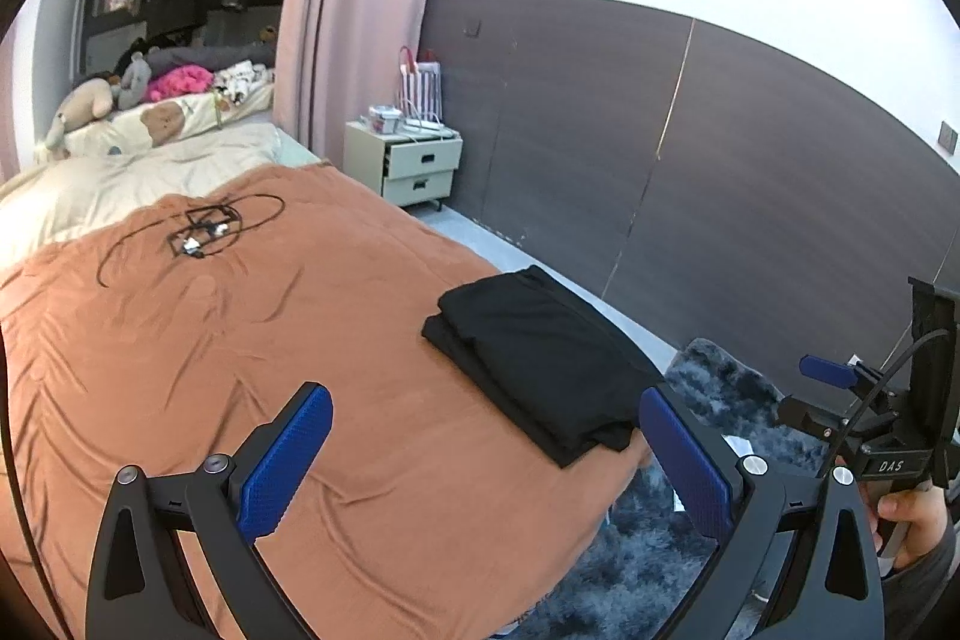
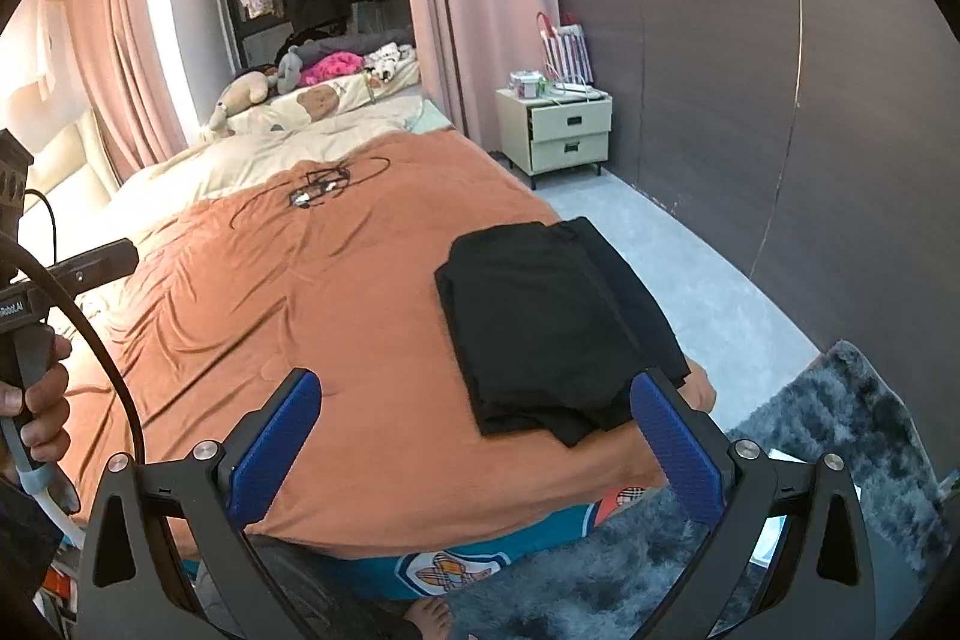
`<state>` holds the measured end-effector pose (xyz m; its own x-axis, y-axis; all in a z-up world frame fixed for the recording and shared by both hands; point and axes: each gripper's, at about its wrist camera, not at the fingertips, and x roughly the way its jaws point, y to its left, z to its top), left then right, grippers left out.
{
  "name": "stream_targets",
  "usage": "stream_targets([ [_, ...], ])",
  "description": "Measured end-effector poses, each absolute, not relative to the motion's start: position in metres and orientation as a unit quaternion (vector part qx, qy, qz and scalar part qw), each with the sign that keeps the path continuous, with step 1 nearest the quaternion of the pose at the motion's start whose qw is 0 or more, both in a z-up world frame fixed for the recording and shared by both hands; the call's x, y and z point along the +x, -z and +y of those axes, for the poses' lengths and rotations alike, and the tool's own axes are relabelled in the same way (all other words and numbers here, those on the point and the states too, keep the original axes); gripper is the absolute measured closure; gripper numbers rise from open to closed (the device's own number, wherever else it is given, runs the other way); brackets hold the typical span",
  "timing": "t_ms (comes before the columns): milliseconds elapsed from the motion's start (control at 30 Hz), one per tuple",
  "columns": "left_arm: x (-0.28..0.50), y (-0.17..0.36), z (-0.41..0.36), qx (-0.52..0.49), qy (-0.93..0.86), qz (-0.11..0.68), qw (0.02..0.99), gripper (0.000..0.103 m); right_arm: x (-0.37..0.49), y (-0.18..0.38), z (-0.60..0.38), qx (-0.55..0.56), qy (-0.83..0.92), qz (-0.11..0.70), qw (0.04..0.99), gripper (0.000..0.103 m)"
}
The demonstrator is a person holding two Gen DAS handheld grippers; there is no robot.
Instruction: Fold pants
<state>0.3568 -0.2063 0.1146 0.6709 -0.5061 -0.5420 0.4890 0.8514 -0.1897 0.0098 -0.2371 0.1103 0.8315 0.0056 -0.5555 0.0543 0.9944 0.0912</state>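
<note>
- The pants lie as a compact black stack near the corner of the bed, on the orange cover, with one long side running along the bed's edge above the rug.
- My left claw has its fingers spread wide and holds nothing; it hovers above the cover, short of the stack.
- My right claw is also apart and empty, with the stack's near end between its pads in that view, though I judge it is not touching the cloth.
- The folding looks nearly finished to me, so the step in hand is a tidy-up: check the layers, then leave them alone.
- The near corner shows a lower layer poking out past the top one. If I fix it, I should pinch only that flap and tuck it under, with a low, short move.
- I should keep the other claw clear, or press lightly on top so the stack does not slide toward the edge.
- The cable further up the bed is well apart and needs no attention.
</note>
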Motion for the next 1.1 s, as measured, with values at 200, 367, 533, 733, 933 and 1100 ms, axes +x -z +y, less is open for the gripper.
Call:
stream_targets([
  [200,0.324,-0.121,-0.185,-0.001,0.257,0.274,0.927,0.000,-0.013,-0.104,-0.221,0.049,0.003,0.272,0.961,0.000],
  [367,0.296,-0.128,-0.170,0.005,0.255,0.251,0.934,0.000,-0.030,-0.098,-0.209,0.050,-0.001,0.255,0.966,0.000],
  [533,0.275,-0.132,-0.154,0.006,0.250,0.234,0.939,0.000,-0.047,-0.092,-0.197,0.058,-0.007,0.246,0.967,0.000],
  [733,0.254,-0.129,-0.135,0.005,0.239,0.230,0.943,0.000,-0.061,-0.081,-0.177,0.043,0.001,0.235,0.971,0.000],
  [933,0.229,-0.126,-0.113,0.003,0.223,0.220,0.950,0.000,-0.073,-0.073,-0.155,0.038,-0.002,0.230,0.972,0.000],
  [1100,0.207,-0.122,-0.094,0.010,0.198,0.212,0.957,0.000,-0.080,-0.068,-0.140,0.028,-0.005,0.228,0.973,0.000],
])
